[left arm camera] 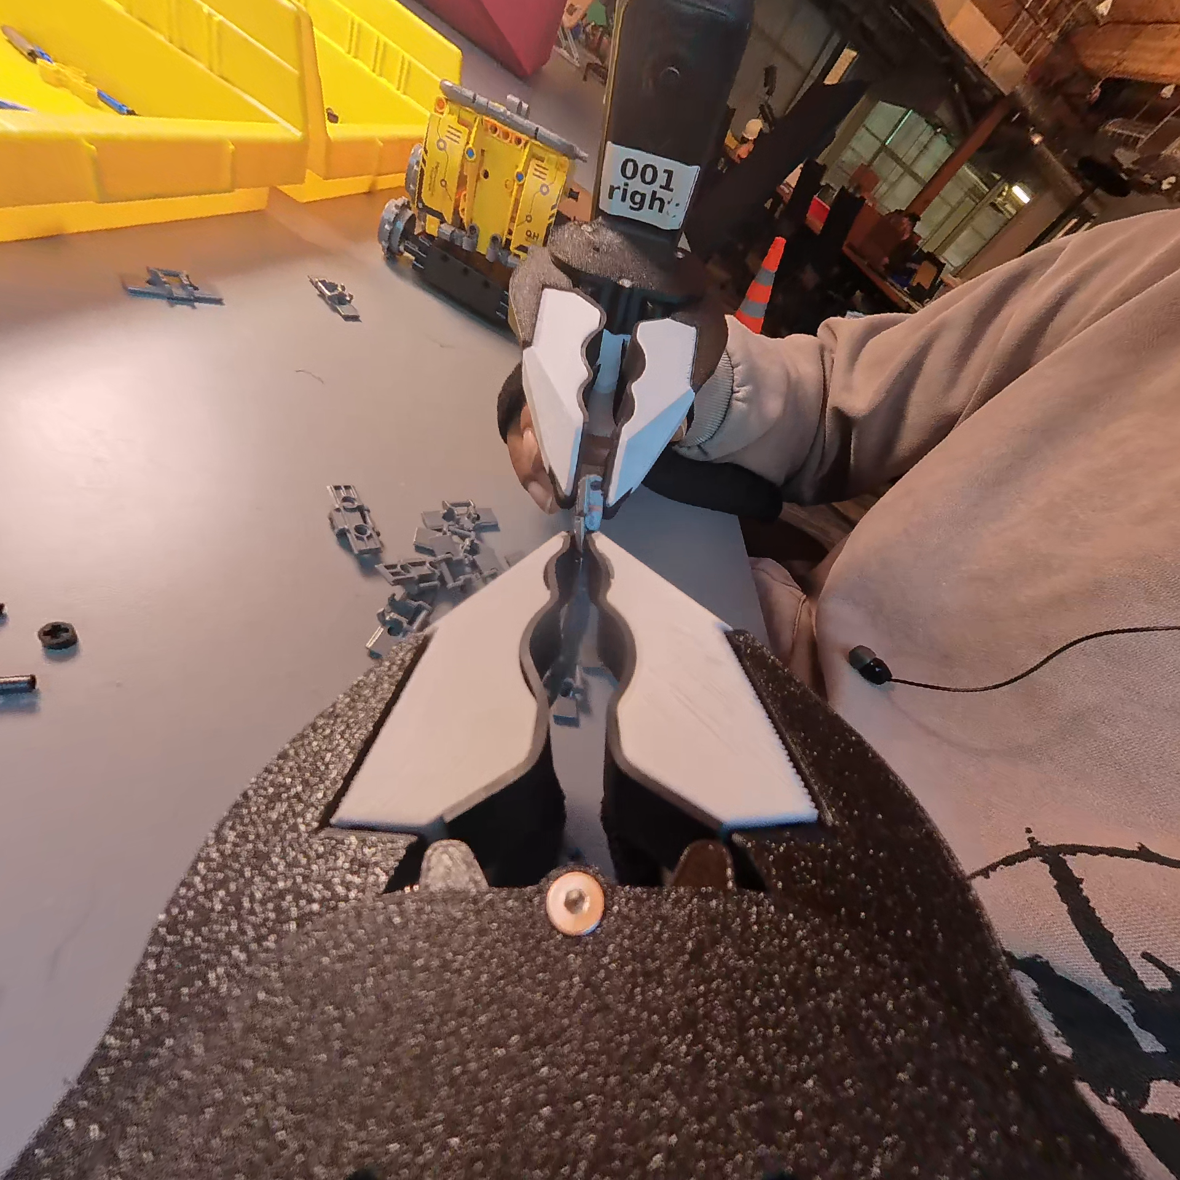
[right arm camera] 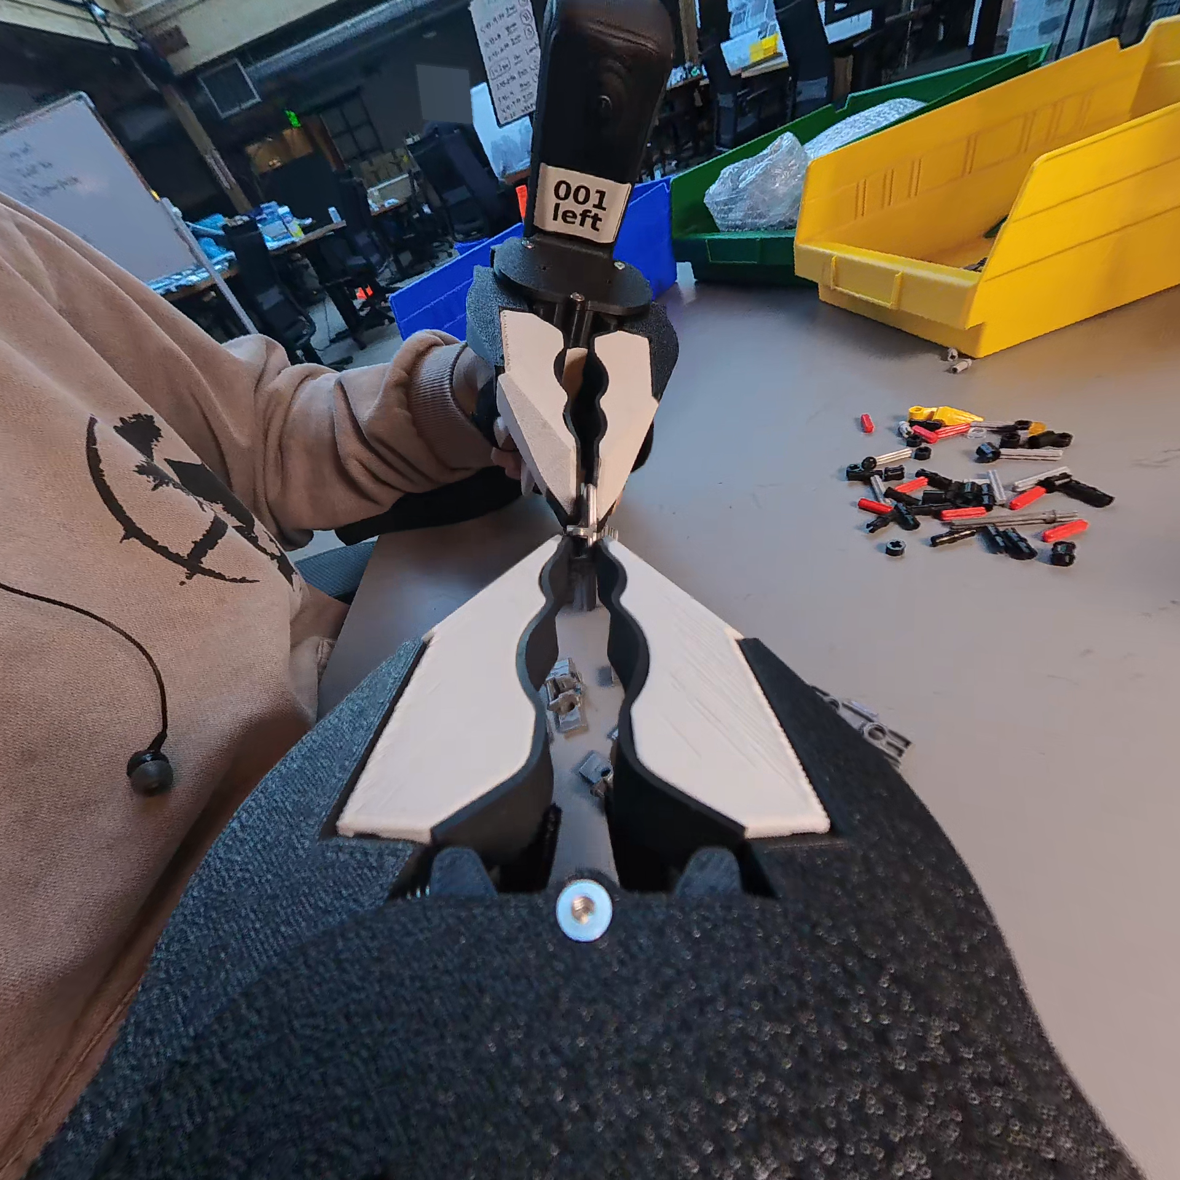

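Surface: I see a grey table (right arm camera: 798,574) in a workshop with desks behind.
Left claw (left arm camera: 580,541): clenched on a dark track chain (left arm camera: 568,632).
Right claw (right arm camera: 582,533): clenched on a small grey link (left arm camera: 590,501), tip to tip with the left.
Left view only: grey link pile (left arm camera: 434,568), yellow model vehicle (left arm camera: 485,191).
Right view only: red and black pins (right arm camera: 970,485), yellow bin (right arm camera: 996,211).
Unclear: whether chain and link touch.

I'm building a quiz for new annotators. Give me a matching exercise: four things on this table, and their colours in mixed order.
Things:
1. storage bin
2. brick vehicle model
3. heap of flat clips
4. pile of pins and axles

Colours:
A. black, red and grey
B. plain yellow
C. dark grey
D. yellow panels on a black base

Pairs: 1-B, 2-D, 3-C, 4-A
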The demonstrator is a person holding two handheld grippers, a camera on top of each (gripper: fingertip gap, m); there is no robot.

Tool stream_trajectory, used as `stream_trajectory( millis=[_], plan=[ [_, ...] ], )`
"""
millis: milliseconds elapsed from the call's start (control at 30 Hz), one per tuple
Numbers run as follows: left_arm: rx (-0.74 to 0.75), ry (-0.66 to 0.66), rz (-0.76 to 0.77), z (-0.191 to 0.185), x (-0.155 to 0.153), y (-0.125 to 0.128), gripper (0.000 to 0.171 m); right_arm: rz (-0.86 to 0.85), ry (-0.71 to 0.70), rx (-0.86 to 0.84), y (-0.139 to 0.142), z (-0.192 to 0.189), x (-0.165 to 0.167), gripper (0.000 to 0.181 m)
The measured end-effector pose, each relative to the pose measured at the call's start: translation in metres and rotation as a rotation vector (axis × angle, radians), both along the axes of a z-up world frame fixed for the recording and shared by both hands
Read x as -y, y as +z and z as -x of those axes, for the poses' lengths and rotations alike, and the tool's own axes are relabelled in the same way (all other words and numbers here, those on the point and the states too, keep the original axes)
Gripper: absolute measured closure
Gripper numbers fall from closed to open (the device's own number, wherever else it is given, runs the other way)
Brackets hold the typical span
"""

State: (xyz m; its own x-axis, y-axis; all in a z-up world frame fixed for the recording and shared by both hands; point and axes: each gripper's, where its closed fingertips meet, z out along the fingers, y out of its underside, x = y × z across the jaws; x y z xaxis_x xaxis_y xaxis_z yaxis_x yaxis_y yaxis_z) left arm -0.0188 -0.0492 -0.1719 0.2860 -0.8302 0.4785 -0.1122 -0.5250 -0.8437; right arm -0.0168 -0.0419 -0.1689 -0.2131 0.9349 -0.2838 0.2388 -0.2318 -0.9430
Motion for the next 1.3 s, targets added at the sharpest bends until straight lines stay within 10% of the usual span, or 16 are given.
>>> stream_trajectory(
  millis=[1300],
  plan=[
    [0.071, -0.131, 0.200, -0.017, 0.022, -0.009, 0.168, -0.187, 0.131, -0.004, 0.002, -0.008, 0.032, 0.181]
  ],
)
